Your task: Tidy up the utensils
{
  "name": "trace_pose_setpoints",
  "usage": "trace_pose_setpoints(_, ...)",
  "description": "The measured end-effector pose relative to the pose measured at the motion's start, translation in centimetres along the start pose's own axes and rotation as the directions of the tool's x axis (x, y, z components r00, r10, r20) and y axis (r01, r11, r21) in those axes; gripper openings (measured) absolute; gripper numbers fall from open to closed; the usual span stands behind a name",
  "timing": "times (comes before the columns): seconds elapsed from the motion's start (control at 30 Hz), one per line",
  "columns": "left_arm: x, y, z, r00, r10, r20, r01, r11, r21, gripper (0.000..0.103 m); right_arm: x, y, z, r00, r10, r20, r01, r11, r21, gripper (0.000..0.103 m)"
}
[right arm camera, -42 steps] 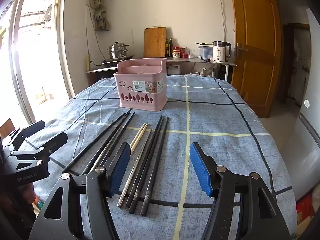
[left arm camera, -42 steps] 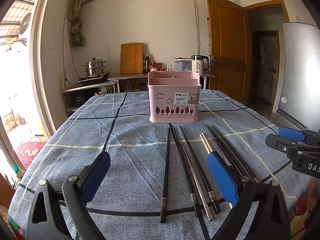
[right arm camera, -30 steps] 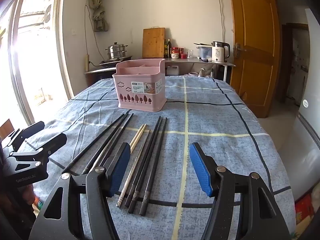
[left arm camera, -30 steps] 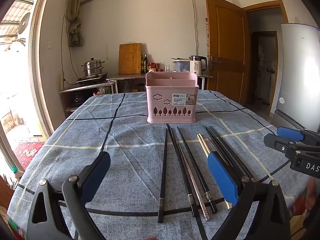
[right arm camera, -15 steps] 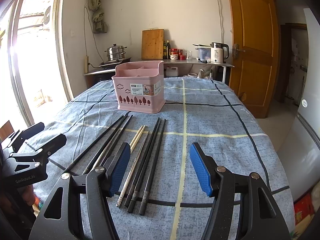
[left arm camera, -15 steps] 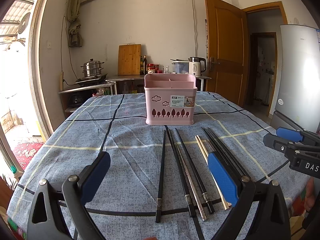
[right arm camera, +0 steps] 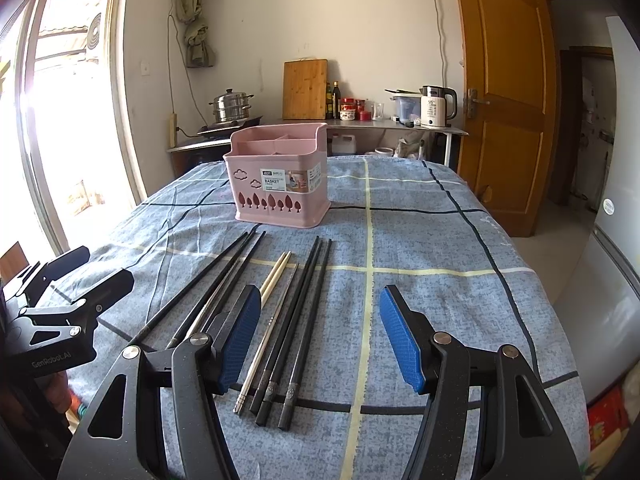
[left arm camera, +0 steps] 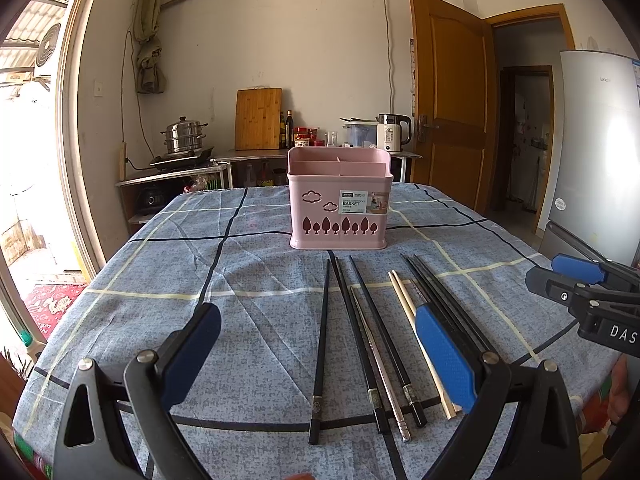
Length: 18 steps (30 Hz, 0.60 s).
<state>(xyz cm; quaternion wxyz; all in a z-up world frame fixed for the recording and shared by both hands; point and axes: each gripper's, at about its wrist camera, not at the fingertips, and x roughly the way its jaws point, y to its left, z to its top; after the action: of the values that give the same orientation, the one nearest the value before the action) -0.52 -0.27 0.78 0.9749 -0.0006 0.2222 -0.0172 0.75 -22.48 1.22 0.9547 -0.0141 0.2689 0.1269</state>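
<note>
Pre-grasp step: left tongs (left arm camera: 316, 344) and right tongs (right arm camera: 320, 330) spread wide, empty, above chopsticks (right arm camera: 296, 320) on desk (right arm camera: 440, 248). Next: lower, clamp one pair, transfer to pink basket (right arm camera: 280, 196).

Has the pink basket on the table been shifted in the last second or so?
No. The pink basket sits on the same dark cross-stripe of the tablecloth, just behind the chopsticks; only the camera views drift slightly.

Table with blue checked cloth (left arm camera: 256, 280), pink basket (left arm camera: 340, 216), chopsticks (left arm camera: 372, 332)
</note>
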Motion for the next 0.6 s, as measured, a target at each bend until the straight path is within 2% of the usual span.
trace_pose_setpoints(0.6,0.02,-0.27,0.0,1.0,-0.007,-0.004,0.007,1.0,0.002,0.099,-0.04,0.05,-0.01,1.0,0.0,0.0,0.0,1.0,0.001,0.062)
